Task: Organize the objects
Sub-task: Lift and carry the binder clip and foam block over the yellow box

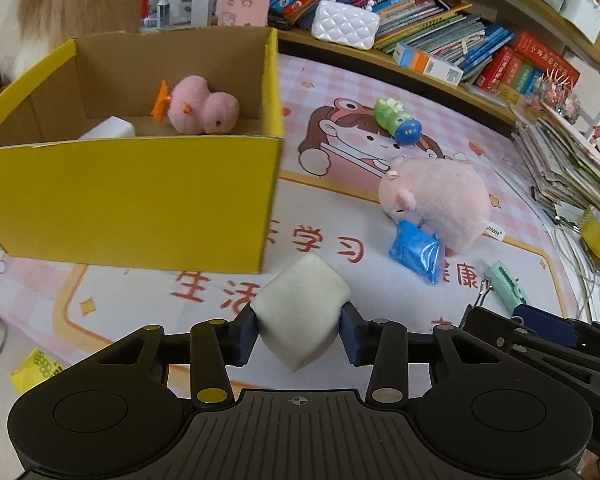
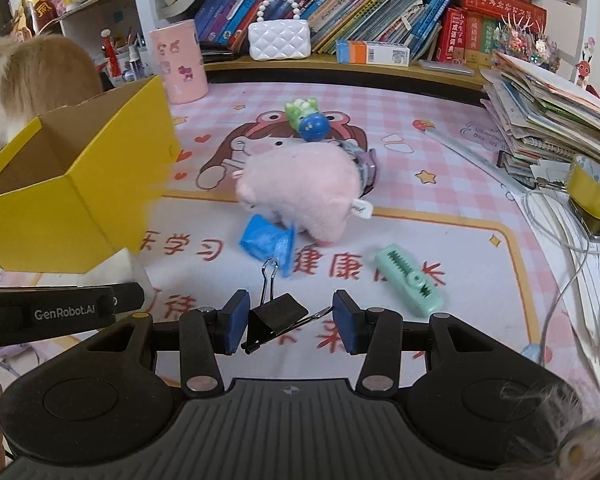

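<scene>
Black binder clip (image 2: 274, 318) is pinched between pads of right gripper (image 2: 290, 320), narrowly open; one wire arm is pressed, so slip is judged possible. White foam block (image 1: 300, 312) is squeezed in left gripper (image 1: 298, 334), w/ yellow box (image 1: 140, 184) nearby, ahead-left. Risk: block catching box rim during drop-in.

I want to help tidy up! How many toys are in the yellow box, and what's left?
Done: a pink fluffy toy and a white thing lie in the yellow box. In hand: the left gripper holds a white block; the right gripper holds a black binder clip. Left on the mat: pink plush pig, blue packet, green-blue toy, green crocodile clip.
</scene>
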`<state>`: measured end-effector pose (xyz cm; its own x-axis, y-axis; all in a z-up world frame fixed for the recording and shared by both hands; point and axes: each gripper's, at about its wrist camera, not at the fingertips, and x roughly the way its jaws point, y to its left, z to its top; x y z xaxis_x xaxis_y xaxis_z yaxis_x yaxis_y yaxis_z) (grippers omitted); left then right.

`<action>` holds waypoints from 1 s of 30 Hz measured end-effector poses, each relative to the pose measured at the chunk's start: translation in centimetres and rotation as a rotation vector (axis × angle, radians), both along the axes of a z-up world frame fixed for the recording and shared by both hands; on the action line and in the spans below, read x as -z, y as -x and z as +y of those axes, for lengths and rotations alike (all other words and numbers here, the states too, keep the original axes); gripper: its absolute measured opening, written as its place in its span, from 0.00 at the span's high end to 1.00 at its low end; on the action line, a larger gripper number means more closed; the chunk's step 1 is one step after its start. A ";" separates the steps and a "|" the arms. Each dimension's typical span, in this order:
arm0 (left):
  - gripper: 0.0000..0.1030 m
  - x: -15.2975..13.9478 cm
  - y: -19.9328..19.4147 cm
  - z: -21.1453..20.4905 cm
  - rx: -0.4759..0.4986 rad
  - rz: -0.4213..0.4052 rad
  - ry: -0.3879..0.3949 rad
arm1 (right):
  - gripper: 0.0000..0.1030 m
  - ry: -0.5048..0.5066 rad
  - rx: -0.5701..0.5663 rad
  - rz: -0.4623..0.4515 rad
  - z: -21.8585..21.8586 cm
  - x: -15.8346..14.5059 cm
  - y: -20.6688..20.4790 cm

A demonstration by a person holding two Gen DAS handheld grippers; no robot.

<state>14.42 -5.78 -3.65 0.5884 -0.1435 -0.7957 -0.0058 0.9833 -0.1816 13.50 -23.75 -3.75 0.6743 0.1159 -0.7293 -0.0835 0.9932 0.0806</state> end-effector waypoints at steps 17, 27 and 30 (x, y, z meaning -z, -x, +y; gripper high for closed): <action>0.68 -2.7 6.7 11.1 -0.076 -0.114 0.026 | 0.58 -0.005 -0.112 -0.042 11.3 -2.1 5.5; 0.69 -3.2 9.6 16.9 -0.126 -0.141 0.019 | 0.58 -0.011 -0.172 -0.063 17.4 -2.5 7.8; 0.69 -3.3 10.3 18.5 -0.137 -0.150 0.013 | 0.58 -0.015 -0.185 -0.063 19.0 -2.5 8.3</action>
<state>4.11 12.73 -0.33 0.7153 -0.0636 -0.6960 -0.1113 0.9728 -0.2033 5.17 -4.74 -1.25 0.6845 0.2527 -0.6838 -0.2696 0.9592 0.0846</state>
